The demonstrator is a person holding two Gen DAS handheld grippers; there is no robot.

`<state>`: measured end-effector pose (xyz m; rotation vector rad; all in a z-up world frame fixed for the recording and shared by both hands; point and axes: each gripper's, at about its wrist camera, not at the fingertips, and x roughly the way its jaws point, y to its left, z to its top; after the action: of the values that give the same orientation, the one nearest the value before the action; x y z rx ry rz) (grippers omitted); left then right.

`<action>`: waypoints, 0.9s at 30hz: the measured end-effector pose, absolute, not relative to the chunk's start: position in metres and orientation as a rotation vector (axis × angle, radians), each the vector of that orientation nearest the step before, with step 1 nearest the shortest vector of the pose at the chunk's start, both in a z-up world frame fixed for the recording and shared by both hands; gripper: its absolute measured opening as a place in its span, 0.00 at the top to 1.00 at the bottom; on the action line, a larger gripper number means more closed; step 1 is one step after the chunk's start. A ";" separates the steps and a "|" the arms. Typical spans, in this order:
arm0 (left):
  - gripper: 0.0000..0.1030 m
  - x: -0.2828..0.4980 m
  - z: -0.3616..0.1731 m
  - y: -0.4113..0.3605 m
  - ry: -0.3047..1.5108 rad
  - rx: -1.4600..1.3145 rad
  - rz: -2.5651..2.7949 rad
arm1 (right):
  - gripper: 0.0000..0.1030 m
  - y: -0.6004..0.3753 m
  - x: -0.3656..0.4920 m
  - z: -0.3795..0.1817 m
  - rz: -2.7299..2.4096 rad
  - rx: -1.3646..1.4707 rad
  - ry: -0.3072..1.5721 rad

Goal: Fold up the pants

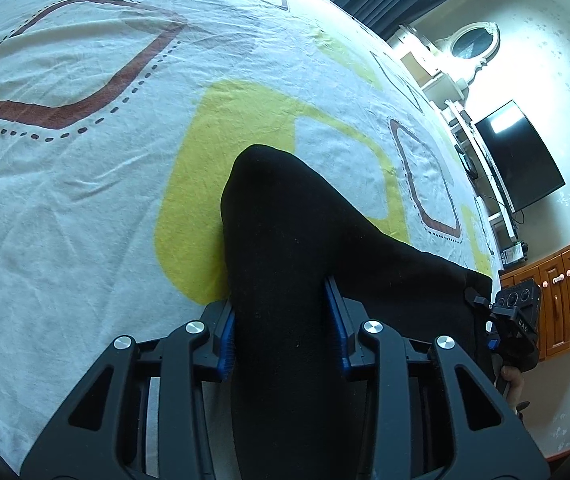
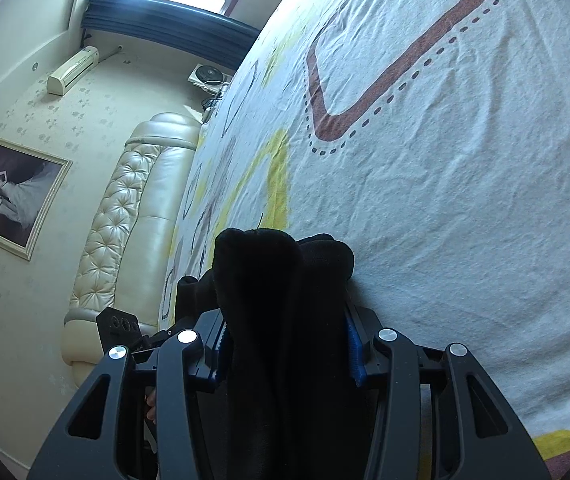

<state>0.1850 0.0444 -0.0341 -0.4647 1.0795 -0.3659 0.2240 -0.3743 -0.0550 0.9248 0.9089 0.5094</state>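
Your left tongs (image 1: 285,328) are clamped on a thick bunch of the black pants (image 1: 285,216), blue pads pressing the cloth from both sides at the bottom centre of the left wrist view. From there the pants rise to a rounded fold in the middle of the frame, over a yellow shape on the bed sheet (image 1: 85,184), and a second band of the same cloth runs off to the lower right, where your right tongs (image 1: 515,316) show as a black device at the frame's edge, touching the cloth. In the right wrist view, your right tongs (image 2: 289,352) are likewise closed on a bundle of the pants (image 2: 277,280), which bulges out in two rounded lumps just past the pads at the lower centre. Your left tongs (image 2: 119,326) peek in at the lower left of that view. The white sheet with brown and yellow outlines fills the right of that frame. Beyond the bed, a cream tufted headboard (image 2: 125,216) sits at centre left, a framed photograph (image 2: 13,196) at far left, and an air conditioner (image 2: 72,70) at upper left. In the left wrist view a dark television (image 1: 519,156) hangs at right, above a wooden cabinet (image 1: 557,296).
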 end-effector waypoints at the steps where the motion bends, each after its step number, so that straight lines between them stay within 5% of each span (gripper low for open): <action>1: 0.65 0.186 -0.034 0.047 1.079 -0.467 -0.362 | 0.56 -0.371 0.225 -0.055 0.511 0.928 0.907; 20: 0.65 0.204 -0.037 0.084 1.074 -0.509 -0.333 | 0.55 -0.345 0.240 -0.058 0.529 0.944 0.905; 27: 0.41 0.178 -0.035 0.095 1.074 -0.541 -0.413 | 0.38 -0.345 0.229 -0.050 0.539 0.886 0.945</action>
<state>0.1784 0.0953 -0.0347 -0.5413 1.0736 -0.4126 0.2287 -0.3447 -0.0498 0.8863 0.9453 0.5392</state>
